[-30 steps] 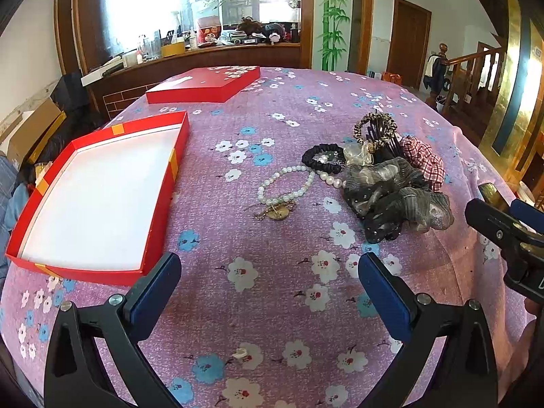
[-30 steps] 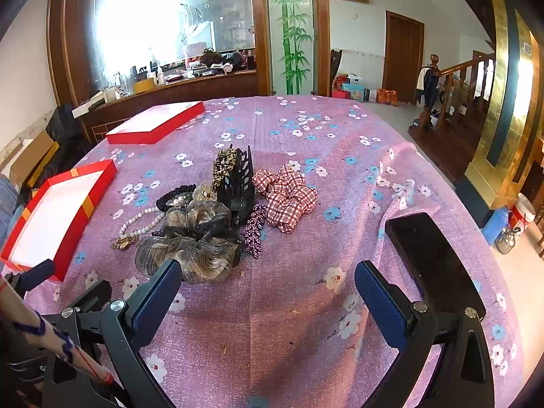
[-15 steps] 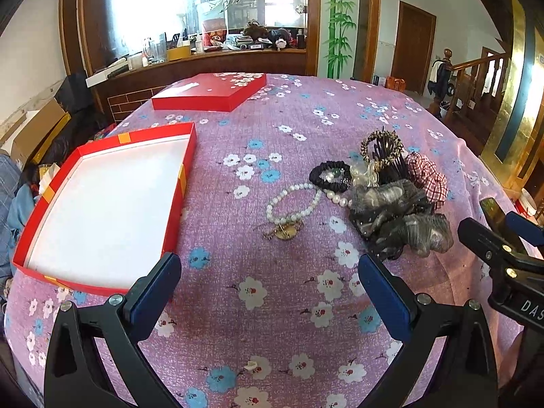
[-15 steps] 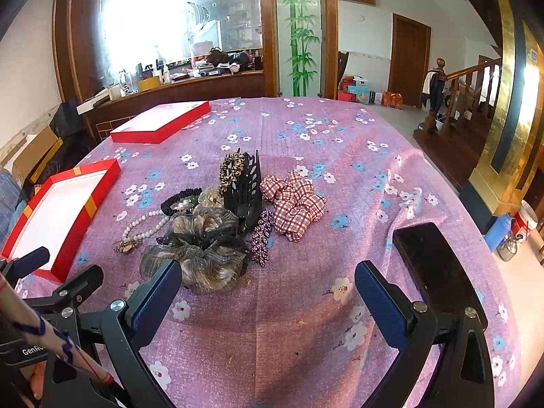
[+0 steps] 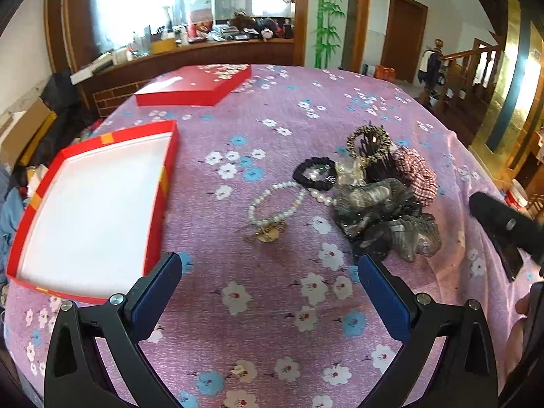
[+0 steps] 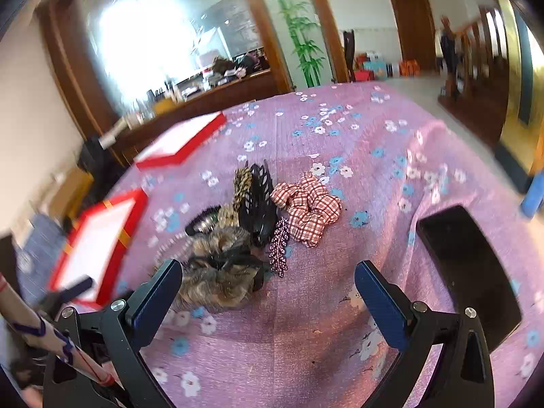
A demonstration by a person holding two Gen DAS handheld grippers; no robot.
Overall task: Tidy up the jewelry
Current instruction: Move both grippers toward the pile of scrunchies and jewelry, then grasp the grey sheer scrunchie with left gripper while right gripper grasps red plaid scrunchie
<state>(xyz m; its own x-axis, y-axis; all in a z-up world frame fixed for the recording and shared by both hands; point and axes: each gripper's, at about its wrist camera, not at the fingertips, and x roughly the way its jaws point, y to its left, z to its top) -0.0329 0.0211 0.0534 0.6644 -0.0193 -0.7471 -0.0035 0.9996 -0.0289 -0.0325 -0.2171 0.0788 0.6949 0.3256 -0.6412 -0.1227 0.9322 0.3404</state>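
Both tongs were spread wide with nothing between the fingers. The left gripper hung over the flowered cloth, nearer the camera than the pearl necklace. The right gripper hung over the same cloth, its left finger just in front of the brown scrunchie; that view was blurred.

Taking the necklace as the landmark: the open red tray lay well to its left, white inside. The red lid lay far beyond it, to the left. A black hair tie touched its far right end. The heap of scrunchies, the plaid one and a black claw clip among them, lay just to its right. A dark phone lay well to the right of the heap.
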